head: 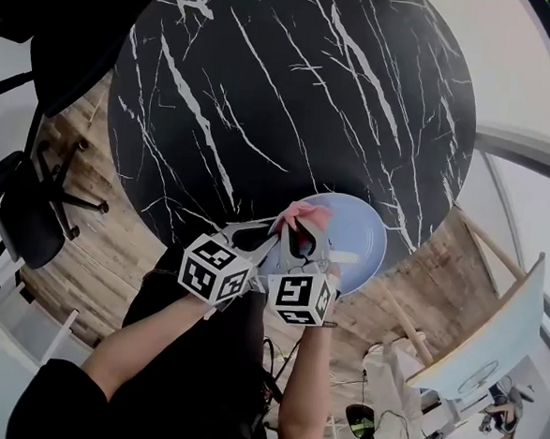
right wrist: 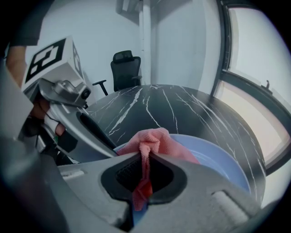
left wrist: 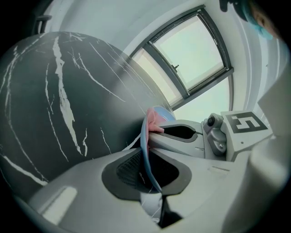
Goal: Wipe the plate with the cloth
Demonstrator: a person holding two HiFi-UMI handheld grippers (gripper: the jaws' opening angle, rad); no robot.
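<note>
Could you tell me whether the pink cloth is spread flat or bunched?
Bunched: the right tongs pinch the cloth into a gathered wad.

Pink cloth (head: 304, 213) on plate (head: 360, 237), tbl (head: 293, 93) edge

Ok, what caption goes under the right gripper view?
Right tool pinching the pink cloth against the blue plate.

You face a round black worktop (head: 293, 102) veined in white, standing on a pale wood floor (head: 94, 248). Black office chairs (head: 32, 206) stand to its left, near white walls (right wrist: 91, 27). On the right, a large window (left wrist: 191, 54) gives daylight.
</note>
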